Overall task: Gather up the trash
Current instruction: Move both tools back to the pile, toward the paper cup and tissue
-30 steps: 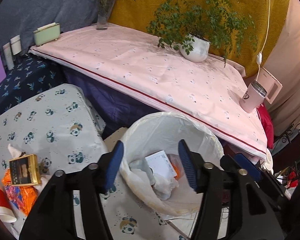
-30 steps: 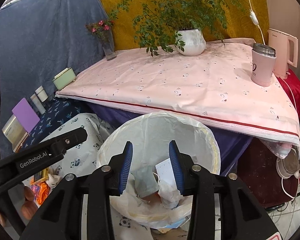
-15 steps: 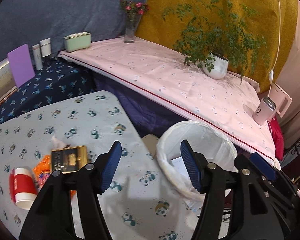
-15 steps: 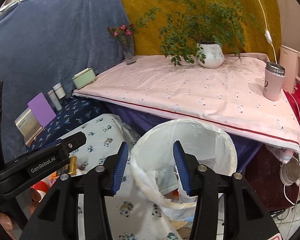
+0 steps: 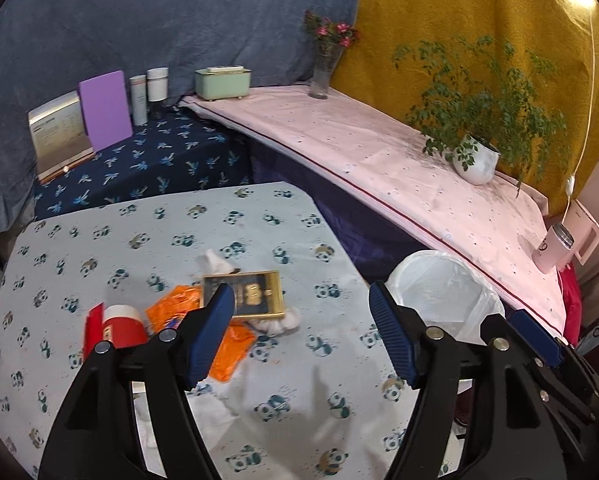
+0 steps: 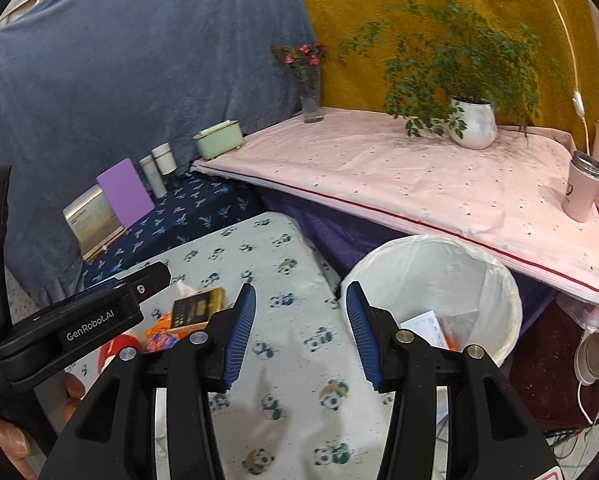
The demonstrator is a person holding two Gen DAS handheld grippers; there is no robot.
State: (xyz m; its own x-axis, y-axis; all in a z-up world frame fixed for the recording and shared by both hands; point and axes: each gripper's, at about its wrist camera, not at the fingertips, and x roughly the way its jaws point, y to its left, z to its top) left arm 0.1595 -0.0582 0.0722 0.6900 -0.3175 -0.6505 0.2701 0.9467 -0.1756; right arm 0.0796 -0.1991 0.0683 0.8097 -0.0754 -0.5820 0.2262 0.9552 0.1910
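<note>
Trash lies on the panda-print table (image 5: 99, 236): a gold-edged dark box (image 5: 255, 294), orange wrappers (image 5: 173, 308), a red paper cup (image 5: 121, 326) on its side and white tissue (image 5: 217, 262). My left gripper (image 5: 301, 300) is open and empty, above the table just right of the pile. My right gripper (image 6: 301, 300) is open and empty, over the table edge beside the white-lined trash bin (image 6: 495, 276), which holds paper scraps. The box (image 6: 197, 306) and the bin (image 5: 443, 280) show in both views.
A pink-covered shelf (image 5: 379, 148) behind carries a potted plant (image 5: 475, 160), a flower vase (image 5: 323, 72), a green box (image 5: 223, 82) and a pink tumbler (image 5: 553, 248). A dark blue surface (image 5: 147, 168) holds a purple card, a book and white containers.
Both grippers have pulled back from over the bin and swung left toward the panda-print table. The trash pile has come into fuller view. Both stay open and empty.
</note>
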